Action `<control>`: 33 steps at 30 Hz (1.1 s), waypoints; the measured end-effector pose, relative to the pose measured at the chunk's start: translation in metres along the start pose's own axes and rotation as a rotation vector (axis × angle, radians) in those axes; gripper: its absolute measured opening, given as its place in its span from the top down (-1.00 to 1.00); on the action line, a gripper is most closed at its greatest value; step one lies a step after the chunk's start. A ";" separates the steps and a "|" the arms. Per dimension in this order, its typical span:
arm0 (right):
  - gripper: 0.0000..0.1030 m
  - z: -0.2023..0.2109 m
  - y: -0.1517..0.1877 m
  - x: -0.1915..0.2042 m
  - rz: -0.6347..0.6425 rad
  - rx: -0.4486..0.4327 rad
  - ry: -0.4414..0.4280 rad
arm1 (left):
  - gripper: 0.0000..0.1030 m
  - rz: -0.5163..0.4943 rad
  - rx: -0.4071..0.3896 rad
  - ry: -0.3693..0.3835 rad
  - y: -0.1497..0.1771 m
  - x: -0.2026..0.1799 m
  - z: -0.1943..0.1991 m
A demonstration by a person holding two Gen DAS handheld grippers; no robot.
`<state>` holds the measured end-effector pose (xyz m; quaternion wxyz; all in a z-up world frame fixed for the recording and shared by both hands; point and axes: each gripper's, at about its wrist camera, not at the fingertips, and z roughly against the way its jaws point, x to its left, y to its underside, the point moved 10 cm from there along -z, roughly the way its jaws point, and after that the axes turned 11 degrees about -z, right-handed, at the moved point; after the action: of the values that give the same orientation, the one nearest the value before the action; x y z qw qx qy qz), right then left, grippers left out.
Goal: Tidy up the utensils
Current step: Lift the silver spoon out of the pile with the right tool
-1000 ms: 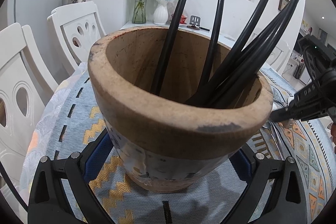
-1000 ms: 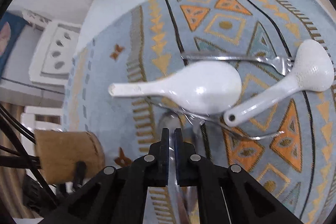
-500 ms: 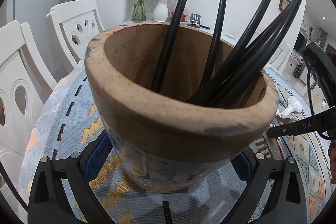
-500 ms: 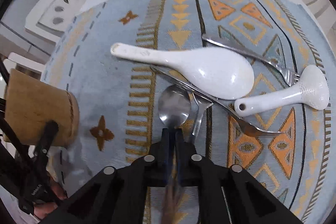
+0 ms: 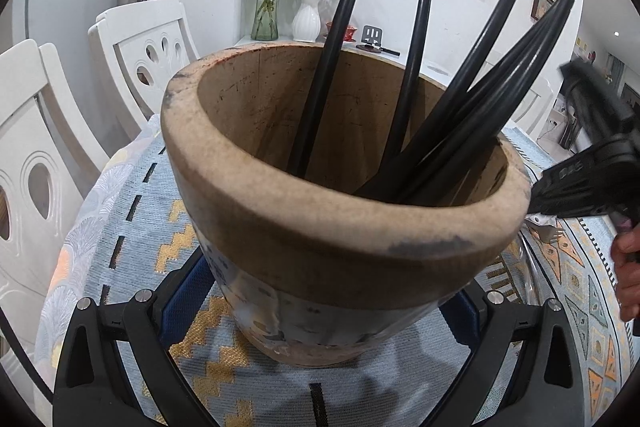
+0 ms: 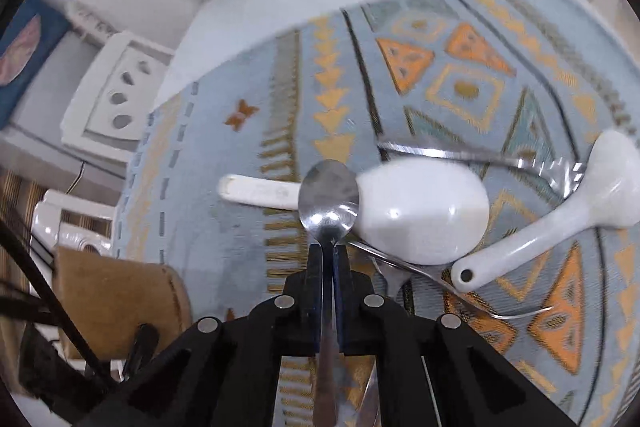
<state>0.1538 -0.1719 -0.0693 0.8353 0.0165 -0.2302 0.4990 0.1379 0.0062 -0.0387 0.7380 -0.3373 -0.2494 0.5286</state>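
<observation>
A metal spoon (image 6: 329, 193) hangs above the patterned cloth with my right gripper (image 6: 328, 251) shut on its handle, bowl pointing away from me. The wooden utensil holder (image 5: 320, 235) sits between the blue pads (image 5: 184, 291) of my left gripper (image 5: 320, 307), which is shut on its lower body. Several black chopsticks (image 5: 416, 67) stand in it. In the right wrist view the holder (image 6: 116, 291) is at the lower left. In the left wrist view the right gripper (image 5: 580, 183) shows just past the holder's right rim.
On the cloth (image 6: 224, 227) lie a white rice paddle (image 6: 424, 211), a second white paddle (image 6: 560, 227) and two metal forks (image 6: 460, 155) (image 6: 480, 307), crossing one another. White chairs (image 5: 148, 55) line the table's left side. A vase (image 5: 306, 19) stands on a far sideboard.
My right gripper has lifted the spoon off the cloth, and its bowl now hangs over the white paddle's handle. The left gripper and the holder have stayed still.
</observation>
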 end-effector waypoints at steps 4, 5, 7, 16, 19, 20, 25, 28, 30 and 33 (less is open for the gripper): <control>0.92 -0.011 0.004 -0.005 -0.066 0.029 -0.051 | -0.94 0.003 -0.012 0.006 0.000 0.000 0.002; 0.92 -0.011 0.004 -0.006 -0.075 0.031 -0.061 | -0.94 0.002 -0.014 0.006 0.001 0.000 0.003; 0.92 -0.011 0.004 -0.006 -0.073 0.039 -0.070 | -0.94 -0.001 -0.016 0.003 0.001 -0.001 0.004; 0.95 0.005 0.020 0.017 0.006 0.036 -0.146 | -0.94 -0.004 -0.030 -0.002 0.002 -0.001 0.008; 0.95 0.010 0.030 0.023 0.012 0.034 -0.175 | -0.94 -0.007 -0.040 -0.006 0.002 -0.003 0.011; 0.95 0.009 0.032 0.023 0.015 0.035 -0.173 | -0.94 -0.009 -0.043 -0.008 0.001 -0.003 0.012; 0.95 -0.002 0.039 0.015 0.030 0.070 -0.092 | -0.94 -0.014 -0.048 -0.015 0.001 -0.005 0.015; 0.94 -0.005 0.035 0.018 0.029 0.081 -0.079 | -0.94 -0.017 -0.051 -0.016 0.002 -0.006 0.017; 0.87 -0.007 0.032 0.019 0.047 0.080 -0.033 | -0.94 -0.017 -0.051 -0.015 0.002 -0.007 0.017; 0.74 -0.016 0.030 0.024 0.092 0.103 0.024 | -0.94 -0.016 -0.049 -0.013 0.002 -0.007 0.017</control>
<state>0.1437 -0.1329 -0.0802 0.8123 0.0427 -0.1946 0.5482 0.1218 0.0041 -0.0296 0.7321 -0.3497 -0.2697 0.5186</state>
